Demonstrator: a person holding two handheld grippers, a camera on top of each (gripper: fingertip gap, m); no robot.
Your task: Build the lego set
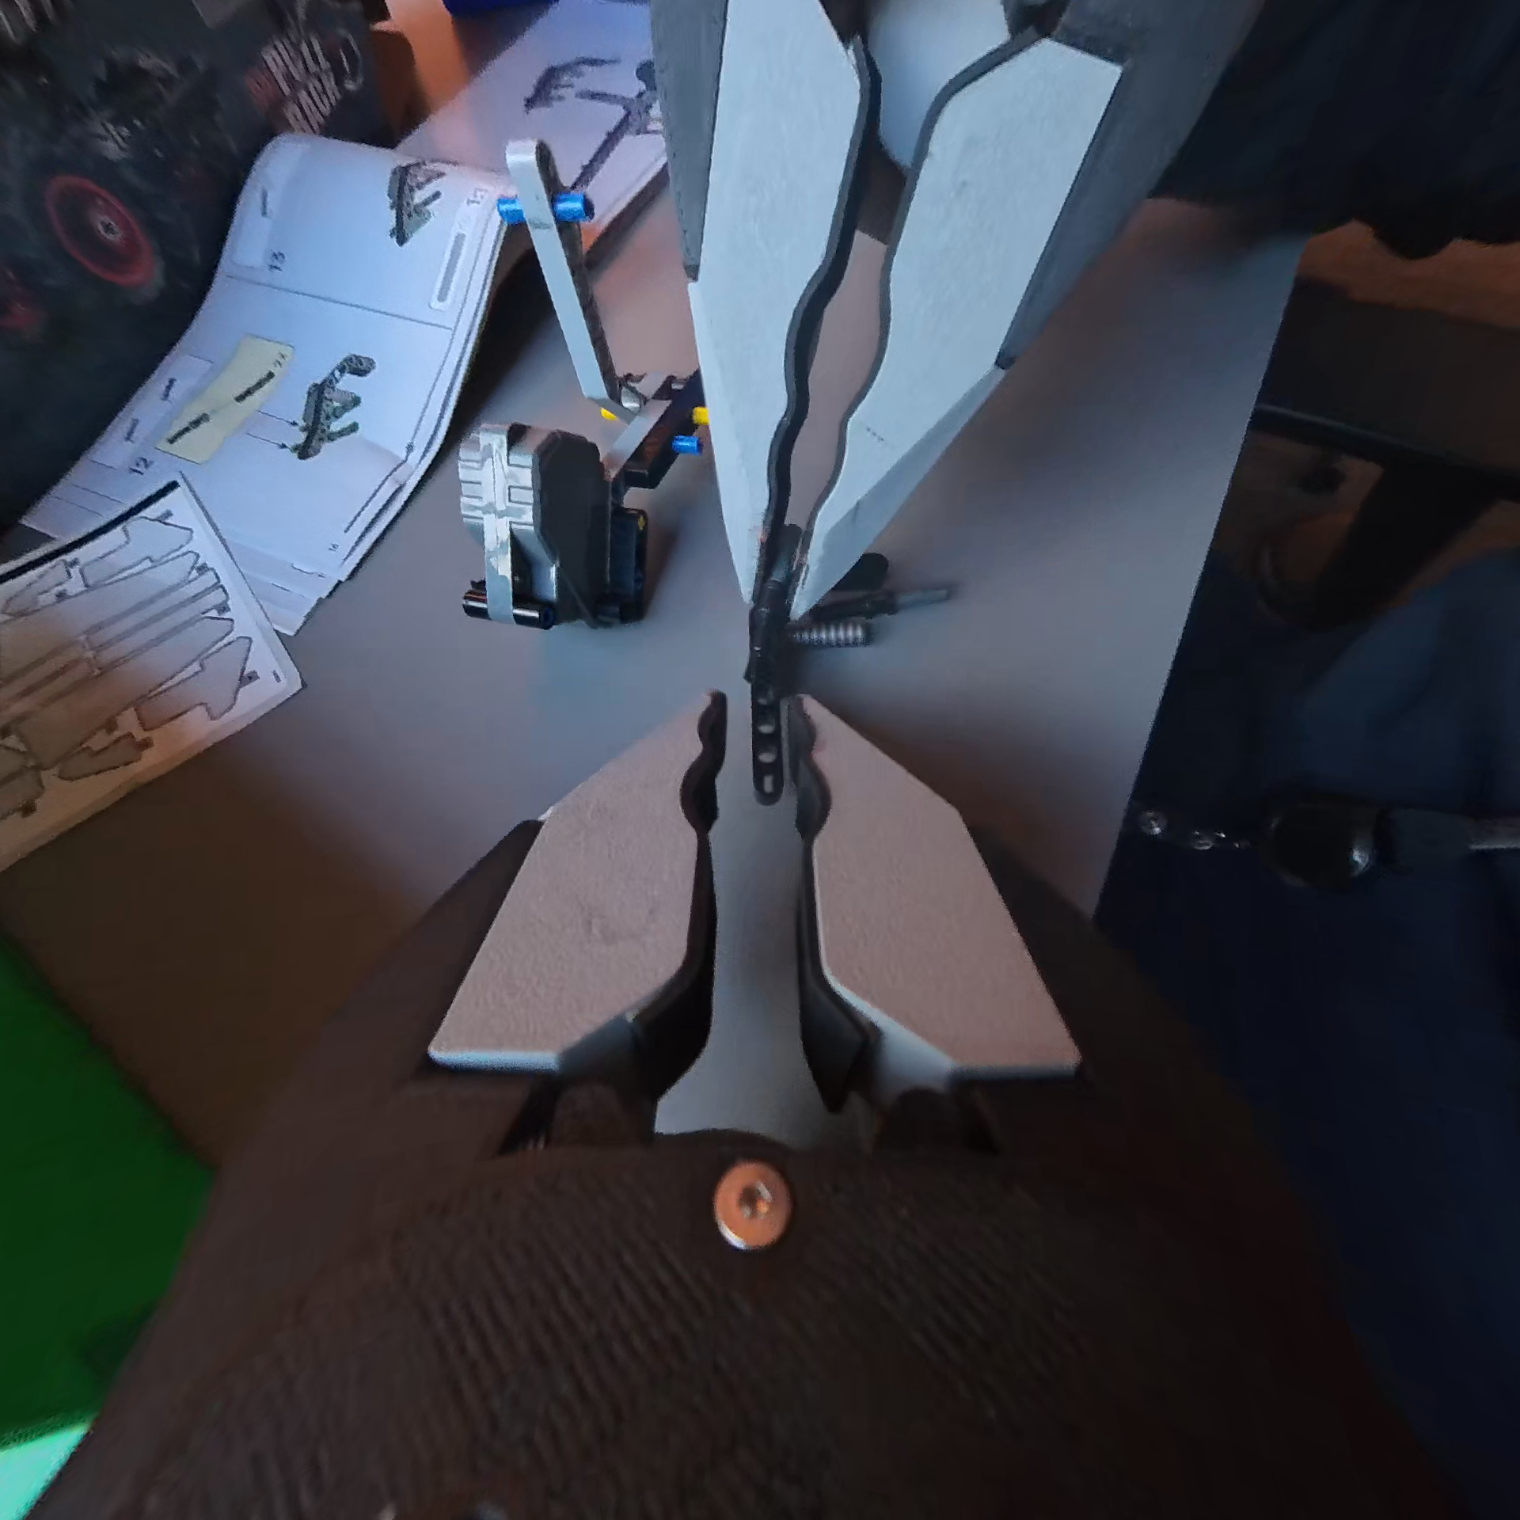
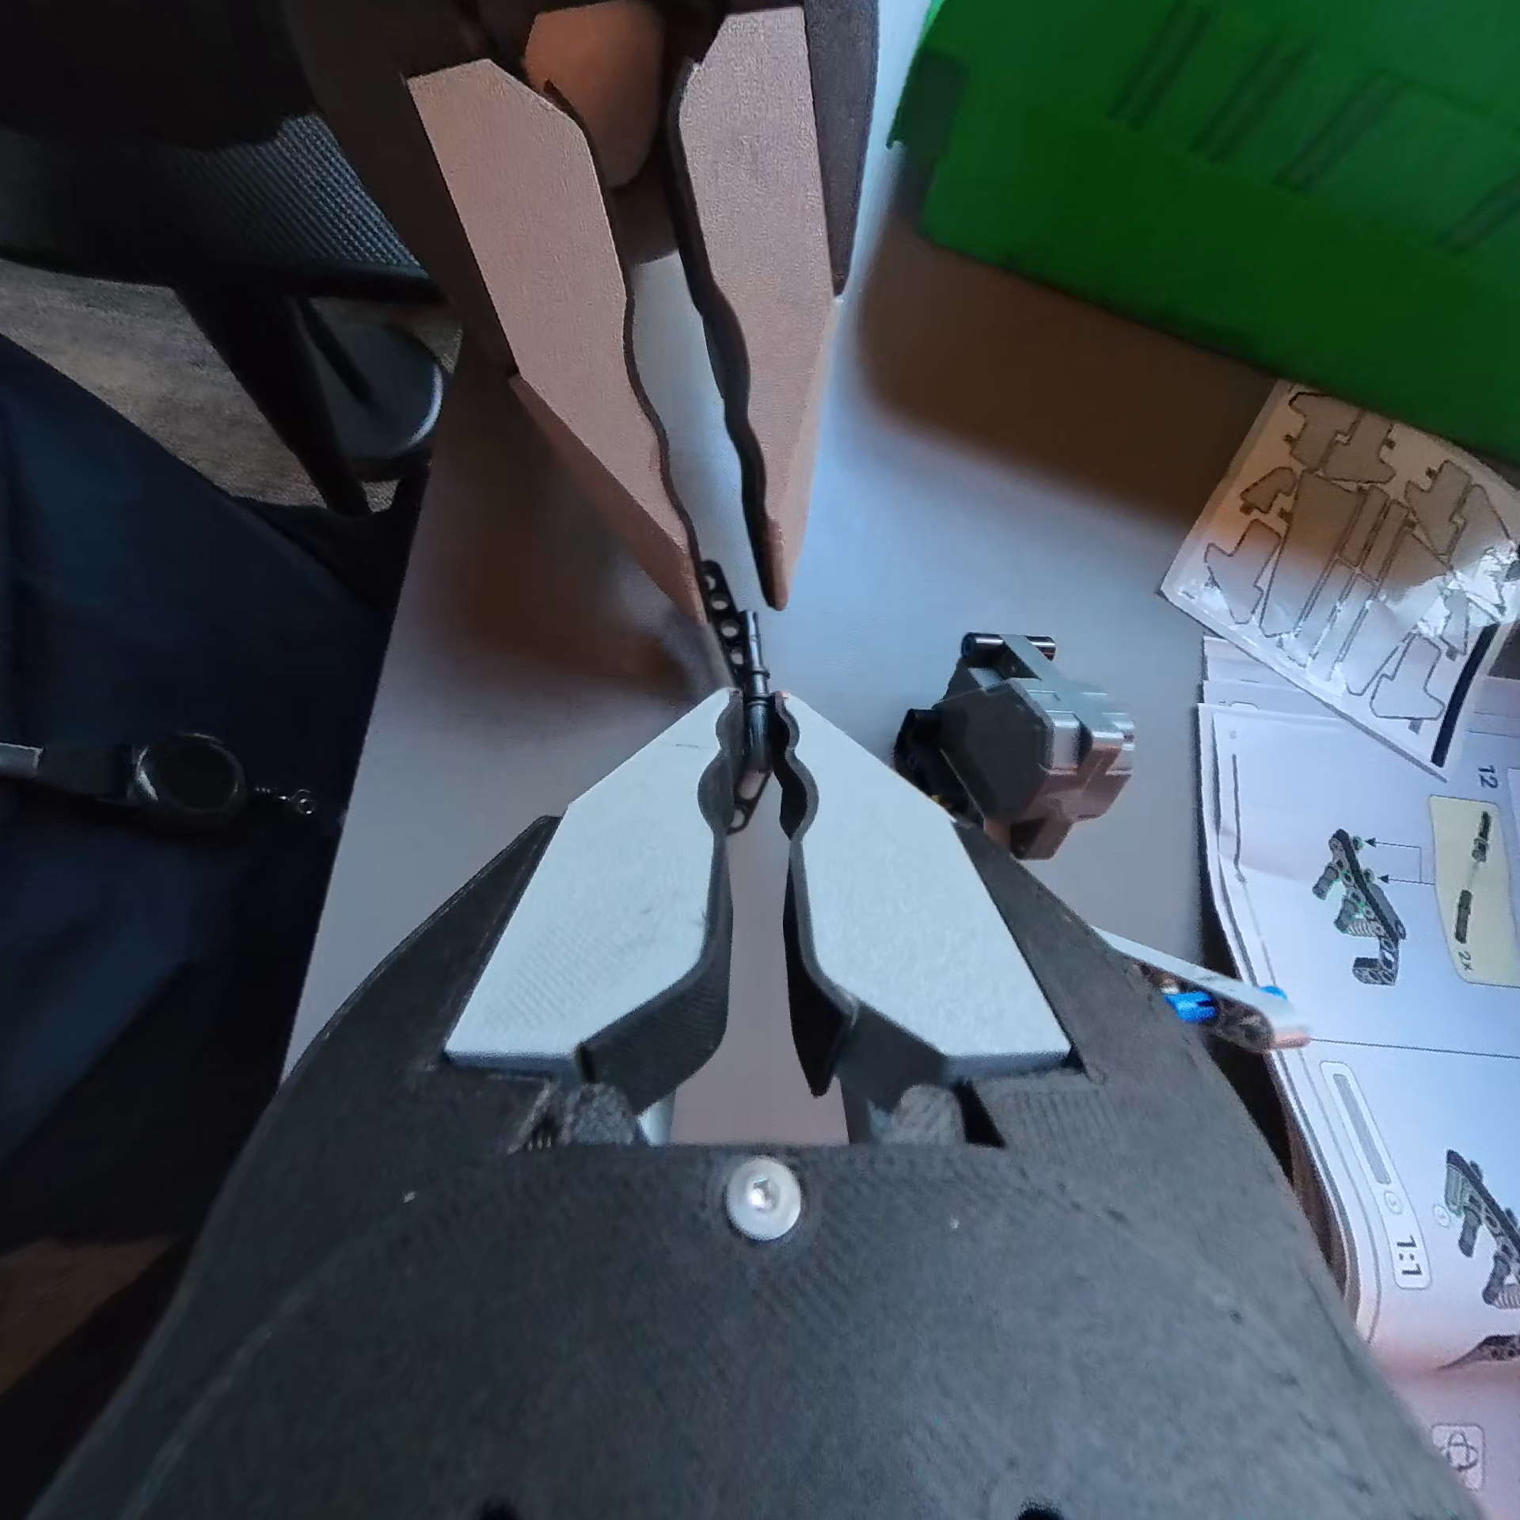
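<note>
Left tongs (image 1: 758, 711) pinch one end of a black holed beam (image 1: 766, 740) above the counter (image 1: 493, 740). Right tongs (image 2: 758, 699) pinch a black pin (image 2: 755, 699) against that beam. The grey-black assembly (image 1: 559, 526) stands beside the instruction booklet (image 1: 312, 370).

Left tongs (image 1: 758, 711) slightly parted; right tongs (image 2: 757, 699) pinched, tips facing, nearly meeting.
</note>
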